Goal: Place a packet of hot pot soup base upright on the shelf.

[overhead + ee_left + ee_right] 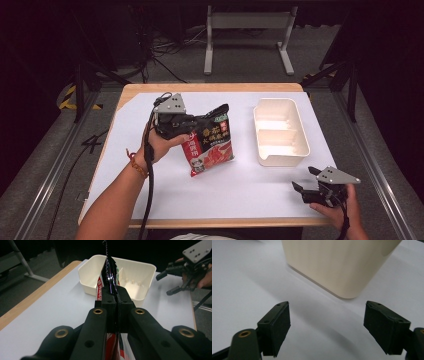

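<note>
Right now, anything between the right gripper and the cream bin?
Nothing. In the right gripper view, bare white table surface runs from the open right gripper to the cream bin; the high view agrees.

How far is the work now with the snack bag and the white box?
Done: the left gripper has pinched the snack bag by its edge and holds it up. In hand: carrying it. Left, probably: placing it in the empty white box. The right gripper waits open near the box.

The pouch (210, 142) is showing glossy printed foil. The tub (280, 131) is presenting smooth, matt cream plastic. The table (235, 190) is showing a matt white top with a wood edge.
</note>
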Available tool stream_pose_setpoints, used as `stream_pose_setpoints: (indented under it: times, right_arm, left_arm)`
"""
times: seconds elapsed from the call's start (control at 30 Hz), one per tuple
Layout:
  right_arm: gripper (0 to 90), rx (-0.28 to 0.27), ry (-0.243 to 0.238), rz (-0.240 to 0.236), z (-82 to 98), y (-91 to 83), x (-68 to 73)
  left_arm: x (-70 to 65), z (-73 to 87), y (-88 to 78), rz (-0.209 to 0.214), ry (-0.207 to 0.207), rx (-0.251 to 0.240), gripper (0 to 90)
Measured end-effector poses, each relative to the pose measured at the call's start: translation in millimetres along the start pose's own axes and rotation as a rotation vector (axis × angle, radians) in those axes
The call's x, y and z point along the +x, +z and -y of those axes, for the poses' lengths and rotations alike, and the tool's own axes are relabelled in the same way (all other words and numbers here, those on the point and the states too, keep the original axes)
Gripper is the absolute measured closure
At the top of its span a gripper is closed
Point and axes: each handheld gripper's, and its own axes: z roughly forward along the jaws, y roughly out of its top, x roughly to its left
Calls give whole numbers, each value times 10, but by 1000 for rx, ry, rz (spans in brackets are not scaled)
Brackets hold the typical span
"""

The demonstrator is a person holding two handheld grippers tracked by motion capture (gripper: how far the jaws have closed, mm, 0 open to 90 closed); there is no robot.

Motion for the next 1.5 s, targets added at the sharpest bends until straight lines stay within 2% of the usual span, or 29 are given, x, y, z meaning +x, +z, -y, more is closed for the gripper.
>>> stream_pose_setpoints:
  times: [0.07,0.17,0.23,0.43,0.77,1.1,1.5]
  right_arm:
    - [209,-1,0,0,1,2,-2]
    - [209,-1,0,-1,2,3,-2]
    - [209,-2,-2,0,2,0,0]
    - [209,-6,-1,-2,3,-3,-5]
    - [208,-7,1,1,8,-1,-13]
    - [208,-10,4,2,9,-7,-20]
    - [208,-9,5,-1,14,-3,-23]
  left_arm:
    - [-2,-23,14,-7,4,0,872]
    - [17,-93,64,1,-21,-13,871]
    - [18,-133,87,-9,-19,-20,870]
    - [-4,-255,192,9,-27,-58,870]
    - [-107,-467,381,50,-29,-84,870]
    - [-196,-733,558,62,-33,-98,870]
    - [-285,-1017,949,103,-34,-105,871]
